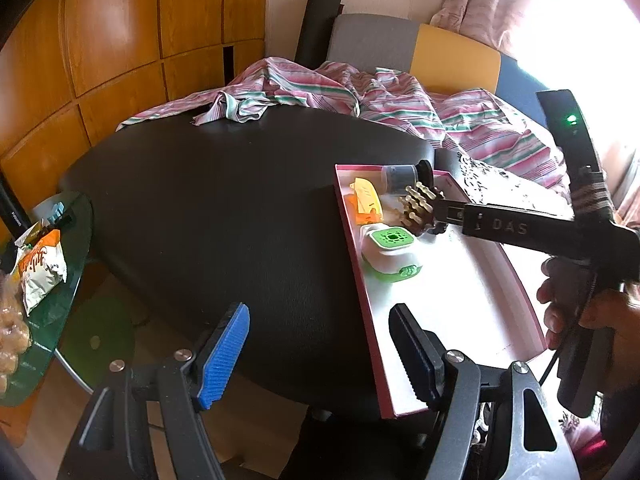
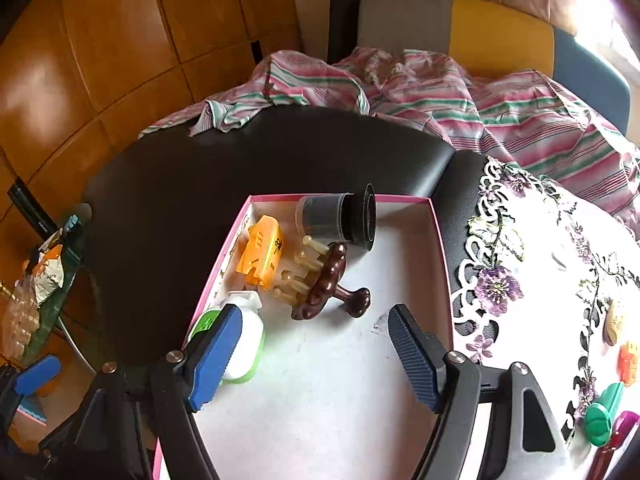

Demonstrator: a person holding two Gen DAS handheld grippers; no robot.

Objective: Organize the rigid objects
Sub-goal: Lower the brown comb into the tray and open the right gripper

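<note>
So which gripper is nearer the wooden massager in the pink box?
Right. The right gripper hangs open just short of the wooden massager, nothing between its pads. The left gripper sits open over the black table, beside the box.

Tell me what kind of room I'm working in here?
Most likely a living room or bedroom in a home, not a workshop. A rumpled striped sheet lies behind the black padded surface, an embroidered cloth covers the right side, and wood panelling lines the wall.
</note>
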